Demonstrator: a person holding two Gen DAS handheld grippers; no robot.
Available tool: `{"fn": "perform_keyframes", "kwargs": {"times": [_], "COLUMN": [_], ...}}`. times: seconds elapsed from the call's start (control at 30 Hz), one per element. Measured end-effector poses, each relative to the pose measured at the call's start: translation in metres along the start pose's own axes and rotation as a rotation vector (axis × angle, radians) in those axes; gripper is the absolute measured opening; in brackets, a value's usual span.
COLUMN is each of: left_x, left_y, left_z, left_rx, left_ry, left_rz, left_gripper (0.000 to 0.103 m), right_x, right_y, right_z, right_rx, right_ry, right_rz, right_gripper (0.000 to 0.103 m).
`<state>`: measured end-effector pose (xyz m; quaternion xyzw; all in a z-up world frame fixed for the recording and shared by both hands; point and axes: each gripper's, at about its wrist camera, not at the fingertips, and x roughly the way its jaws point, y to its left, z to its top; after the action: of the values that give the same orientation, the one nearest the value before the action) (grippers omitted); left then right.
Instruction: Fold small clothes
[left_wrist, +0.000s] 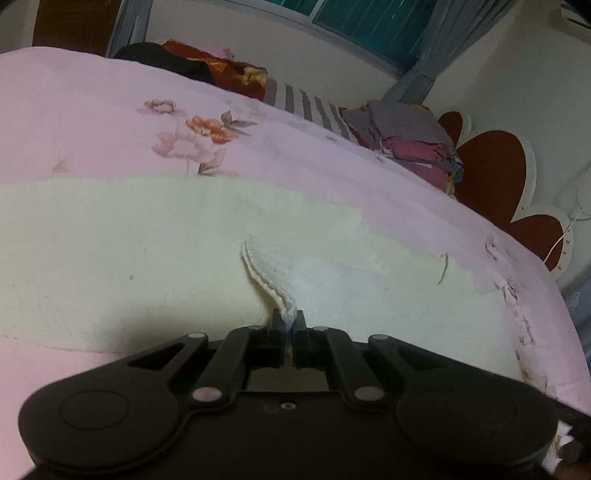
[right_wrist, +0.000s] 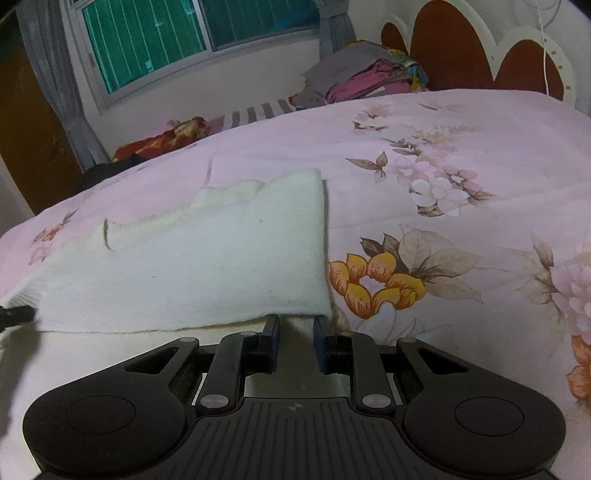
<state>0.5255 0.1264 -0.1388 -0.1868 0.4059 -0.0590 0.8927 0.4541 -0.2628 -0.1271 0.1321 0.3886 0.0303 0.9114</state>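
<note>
The white knitted cloth (right_wrist: 192, 266) lies spread on the pink floral bedcover (right_wrist: 461, 140), folded over itself with its doubled edge running toward 12 o'clock in the right wrist view. Left claw (left_wrist: 289, 318): clenched on a raised ribbed hem of the cloth (left_wrist: 269, 273); the hem rises out of the jaws toward 11 o'clock, and the rest of the cloth fills the frame from 9 o'clock to the centre. Right claw (right_wrist: 295, 323): jaws part-way closed with cloth between them at the near corner of the folded layer; whether the pads press on the fabric cannot be determined. A stack of folded clothes (right_wrist: 365, 81) rests at the far end of the bed at 1 o'clock, against the red headboard (right_wrist: 454, 55). A window (right_wrist: 192, 40) occupies 11 o'clock in the right wrist view.
</note>
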Motion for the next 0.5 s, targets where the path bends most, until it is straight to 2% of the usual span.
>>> {"fn": "perform_keyframes", "kwargs": {"times": [0.03,0.07,0.1,0.13,0.17,0.2,0.27,0.3,0.37,0.43,0.5], "left_x": [-0.002,-0.008,-0.020,-0.030,-0.036,-0.035,-0.020,-0.008,0.009,0.020,0.017], "left_y": [-0.001,-0.002,-0.007,-0.012,-0.018,-0.030,-0.062,-0.081,-0.099,-0.096,-0.069], "left_z": [0.000,0.000,-0.001,-0.002,-0.003,-0.004,-0.008,-0.013,-0.021,-0.022,-0.016], "left_rx": [0.010,0.023,0.053,0.080,0.091,0.104,0.192,0.250,0.315,0.315,0.239], "left_ry": [-0.008,-0.027,-0.079,-0.140,-0.174,-0.172,-0.124,-0.097,-0.074,-0.047,-0.058], "left_rz": [0.026,0.072,0.144,0.177,0.165,0.121,0.065,0.054,0.054,0.093,0.115], "left_gripper": [0.017,0.023,0.027,0.035,0.038,0.045,0.055,0.062,0.068,0.070,0.072], "right_x": [-0.008,-0.015,-0.022,-0.025,-0.027,-0.026,-0.015,-0.007,0.008,0.020,0.020], "right_y": [0.000,0.001,0.002,0.003,0.002,0.003,0.012,0.022,0.041,0.055,0.049], "right_z": [0.000,0.001,0.003,0.005,0.009,0.012,0.017,0.016,0.013,0.008,0.006], "right_rx": [-0.003,-0.011,-0.027,-0.032,-0.026,-0.018,-0.013,-0.023,-0.051,-0.075,-0.106], "right_ry": [-0.026,-0.050,-0.077,-0.091,-0.103,-0.102,-0.074,-0.059,-0.019,0.026,0.020], "right_rz": [0.015,0.019,0.012,0.009,0.008,0.015,0.043,0.068,0.123,0.161,0.148], "right_gripper": [0.021,0.020,0.017,0.013,0.012,0.012,0.012,0.012,0.012,0.013,0.013]}}
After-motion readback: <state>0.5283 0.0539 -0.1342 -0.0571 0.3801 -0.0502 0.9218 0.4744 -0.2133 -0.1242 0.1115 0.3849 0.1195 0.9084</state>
